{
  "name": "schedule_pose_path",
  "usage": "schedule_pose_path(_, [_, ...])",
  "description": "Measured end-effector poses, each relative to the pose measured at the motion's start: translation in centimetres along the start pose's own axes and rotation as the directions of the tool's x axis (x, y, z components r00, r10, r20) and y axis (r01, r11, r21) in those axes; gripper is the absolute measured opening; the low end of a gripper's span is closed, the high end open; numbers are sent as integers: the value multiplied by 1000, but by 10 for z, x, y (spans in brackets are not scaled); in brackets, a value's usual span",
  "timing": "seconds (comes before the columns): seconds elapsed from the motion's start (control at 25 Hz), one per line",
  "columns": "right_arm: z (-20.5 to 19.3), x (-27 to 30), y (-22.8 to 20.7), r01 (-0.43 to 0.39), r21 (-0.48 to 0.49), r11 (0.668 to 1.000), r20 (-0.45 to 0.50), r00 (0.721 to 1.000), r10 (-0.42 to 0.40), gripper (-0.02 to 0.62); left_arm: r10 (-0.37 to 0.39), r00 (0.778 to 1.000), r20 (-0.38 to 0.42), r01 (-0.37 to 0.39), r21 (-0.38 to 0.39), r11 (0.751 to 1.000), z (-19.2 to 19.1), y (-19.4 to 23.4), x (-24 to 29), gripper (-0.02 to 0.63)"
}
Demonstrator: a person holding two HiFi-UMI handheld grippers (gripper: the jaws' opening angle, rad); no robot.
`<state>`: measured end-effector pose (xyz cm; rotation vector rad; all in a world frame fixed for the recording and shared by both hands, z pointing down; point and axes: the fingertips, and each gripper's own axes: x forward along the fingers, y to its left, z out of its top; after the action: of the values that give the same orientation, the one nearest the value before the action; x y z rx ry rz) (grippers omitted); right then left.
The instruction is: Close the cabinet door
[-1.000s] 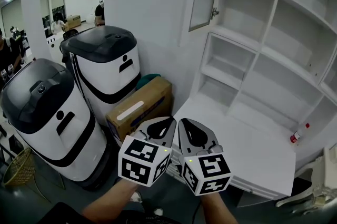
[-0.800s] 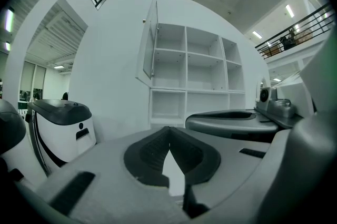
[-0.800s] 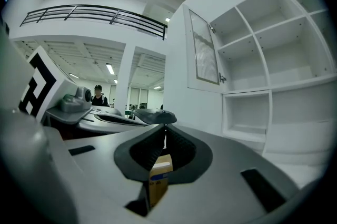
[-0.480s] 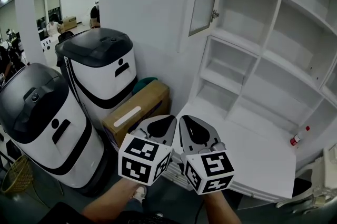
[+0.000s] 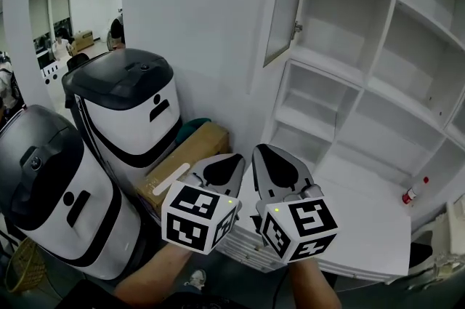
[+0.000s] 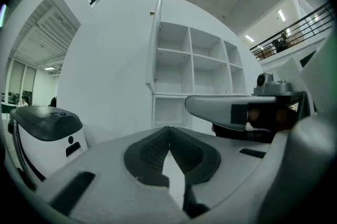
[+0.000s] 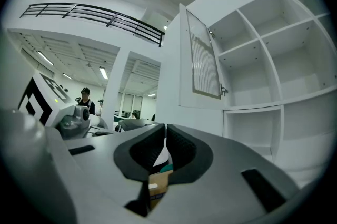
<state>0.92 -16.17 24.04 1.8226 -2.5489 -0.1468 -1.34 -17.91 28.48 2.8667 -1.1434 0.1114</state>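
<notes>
The cabinet door (image 5: 285, 2), a white frame with a ribbed pane, stands swung open at the left end of the white shelf unit (image 5: 378, 75). It shows edge-on in the left gripper view (image 6: 157, 38) and face-on in the right gripper view (image 7: 202, 59). My left gripper (image 5: 237, 158) and right gripper (image 5: 260, 150) are held side by side low in the head view, well short of the door and below it. Both are shut with nothing between the jaws, as the left gripper (image 6: 169, 129) and right gripper (image 7: 164, 127) show in their own views.
Two white-and-black machines (image 5: 127, 107) stand at the left, with a cardboard box (image 5: 182, 158) against the wall. A white counter (image 5: 363, 227) under the shelves carries a small red-capped bottle (image 5: 413, 191). People stand far back at the left.
Both grippers have moved forward and slightly up toward the cabinet, still shut and side by side. The door and shelves appear nearer; the door has not swung.
</notes>
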Motion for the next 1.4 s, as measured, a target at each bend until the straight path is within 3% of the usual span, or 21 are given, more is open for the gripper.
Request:
schedule_pose_path(0.48, [45,69,-22,119,-39,992,40,992,-117,29,-81,996,27,81,12,997,30,56,47,12])
schedule_pose_path(0.64, [58,86,-23,141,-46,989,46,989,-139,106,-114,993,36,113,20,993,38,68,57,12])
schedule_pose_path(0.72, [64,93,-25,163,-53,985,48,986,-161,106,-129,991,39,128,25,991,41,73,62,12])
schedule_pose_path(0.84, [70,100,-32,215,-63,975,49,976,-212,107,-158,987,44,156,30,987,46,78,69,12])
schedule_pose_path(0.96, [74,107,-38,260,-65,963,53,965,-257,150,-187,981,49,186,36,982,47,82,76,12])
schedule_pose_path(1.4, [74,128,-52,383,-58,922,38,924,-381,166,-285,956,63,282,53,958,53,87,94,12])
